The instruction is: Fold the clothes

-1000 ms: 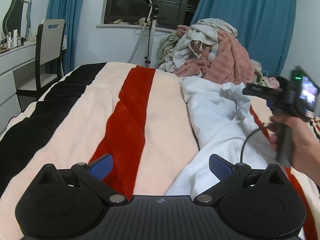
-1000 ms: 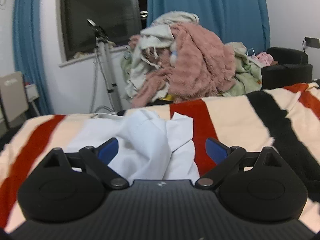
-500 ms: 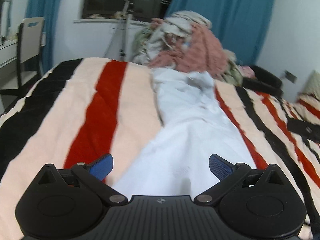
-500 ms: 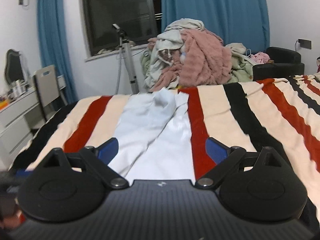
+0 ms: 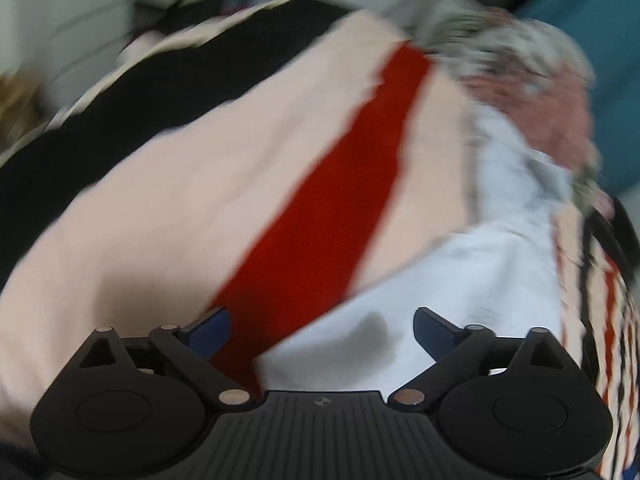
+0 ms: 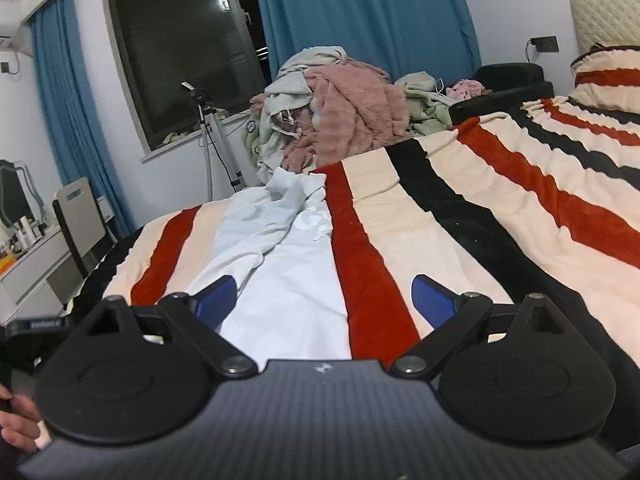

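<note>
A white garment (image 6: 280,264) lies stretched lengthwise on the striped blanket (image 6: 472,216), bunched at its far end. My right gripper (image 6: 324,300) hovers open above the garment's near end, nothing between its fingers. In the blurred left wrist view, my left gripper (image 5: 322,330) tilts down over the near left corner of the white garment (image 5: 460,312). Its jaws are closing, still wide apart, with the cloth's edge below and between them and no pad pressing on it. A hand (image 6: 18,428) holds the left tool at the right wrist view's lower left.
A heap of pink and grey clothes (image 6: 332,112) rises past the bed's far end, with blue curtains (image 6: 360,16) and a dark window behind. A tripod (image 6: 208,136), a chair (image 6: 80,216) and a dresser (image 6: 28,264) stand left. A striped pillow (image 6: 608,76) sits right.
The left gripper swung down and rolled towards the garment's near corner, its view now blurred, and its jaws narrowed slightly. The right gripper drew back along the bed, showing the whole garment.
</note>
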Demonstrator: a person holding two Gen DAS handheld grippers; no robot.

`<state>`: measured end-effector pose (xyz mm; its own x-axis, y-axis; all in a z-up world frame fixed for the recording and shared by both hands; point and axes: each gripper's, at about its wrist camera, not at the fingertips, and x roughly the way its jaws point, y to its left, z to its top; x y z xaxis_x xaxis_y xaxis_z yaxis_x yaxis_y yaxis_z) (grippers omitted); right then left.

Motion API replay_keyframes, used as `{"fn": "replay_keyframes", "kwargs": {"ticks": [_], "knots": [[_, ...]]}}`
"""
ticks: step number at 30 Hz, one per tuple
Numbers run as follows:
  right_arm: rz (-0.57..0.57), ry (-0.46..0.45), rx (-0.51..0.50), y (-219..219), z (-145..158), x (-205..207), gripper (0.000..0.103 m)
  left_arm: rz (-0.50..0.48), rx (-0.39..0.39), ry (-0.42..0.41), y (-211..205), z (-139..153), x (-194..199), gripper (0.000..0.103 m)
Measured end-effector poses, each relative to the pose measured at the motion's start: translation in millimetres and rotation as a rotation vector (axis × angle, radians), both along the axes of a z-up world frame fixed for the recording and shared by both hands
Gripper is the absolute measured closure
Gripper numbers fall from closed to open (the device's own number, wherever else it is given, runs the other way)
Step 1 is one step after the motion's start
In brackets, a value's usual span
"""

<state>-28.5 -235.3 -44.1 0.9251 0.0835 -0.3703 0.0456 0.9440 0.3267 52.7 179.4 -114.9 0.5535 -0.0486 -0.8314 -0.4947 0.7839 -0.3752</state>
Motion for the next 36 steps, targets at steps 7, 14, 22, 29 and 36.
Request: {"fn": "replay_keyframes", "kwargs": {"ticks": [7,14,22,29,36], "knots": [[-0.024,-0.03,0.064,-18.1,2.9,-9.4,0.007,-0.062,0.128,0.047,-15.6,0.6,2.9,0.02],[-0.045,-0.082,0.011,-45.7,23.9,-31.0,0.007,-0.172,0.24,0.042,-41.2,9.9,-4.1,0.037],[0.034,-0.001,0.063,-50.1,8.1,-20.2,0.007,-0.295,0.482,0.038,-91.8,13.0,-5.3,0.047],[0.026,0.003,0.138,-63.9,3.6,-21.6,0.007,-0.344,0.521,-0.042,-102.4,35.8,-19.3,0.048],[0.066,0.026,0.152,-60.0,-0.1,-16.4,0.007,-0.485,0.549,0.104,-117.8,-1.2,15.8,0.046]]}}
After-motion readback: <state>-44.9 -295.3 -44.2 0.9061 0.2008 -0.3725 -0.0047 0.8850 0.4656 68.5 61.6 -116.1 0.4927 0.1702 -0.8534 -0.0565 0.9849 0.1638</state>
